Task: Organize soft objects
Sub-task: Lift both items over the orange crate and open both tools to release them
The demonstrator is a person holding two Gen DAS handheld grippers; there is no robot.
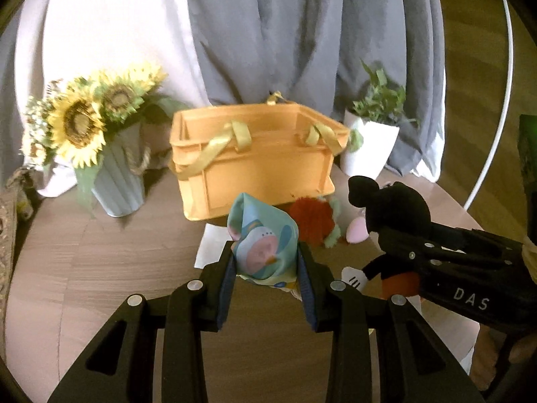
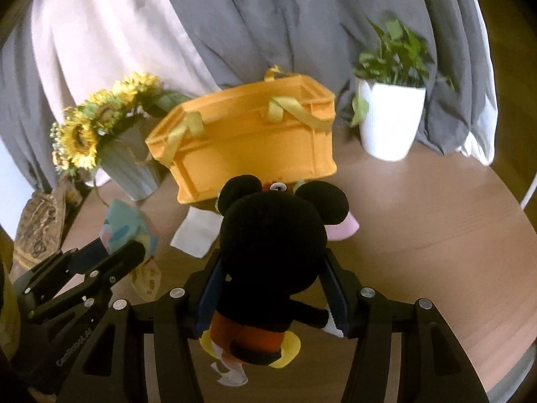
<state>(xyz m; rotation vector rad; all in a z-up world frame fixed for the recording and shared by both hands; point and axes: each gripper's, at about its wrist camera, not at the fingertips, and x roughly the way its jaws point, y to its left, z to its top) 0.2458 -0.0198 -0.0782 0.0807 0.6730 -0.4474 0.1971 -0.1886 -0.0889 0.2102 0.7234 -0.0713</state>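
Left wrist view: the left gripper (image 1: 265, 262) pinches a pastel cloth (image 1: 260, 238) between its blue pads, lifted off the table (image 1: 100, 252). To its right the right gripper (image 2: 273, 288) is clamped on a black mouse doll (image 2: 272, 241) (red shorts, yellow shoes), also raised. Just beyond lie a white sheet (image 2: 196, 233), a red pompom (image 1: 310, 223) and a pink piece (image 1: 355, 230). Farther stands the orange basket (image 1: 258, 164), with sunflowers (image 1: 80, 124) at far left and a white potted plant (image 1: 369, 144) at far right, before grey curtains (image 1: 302, 33).
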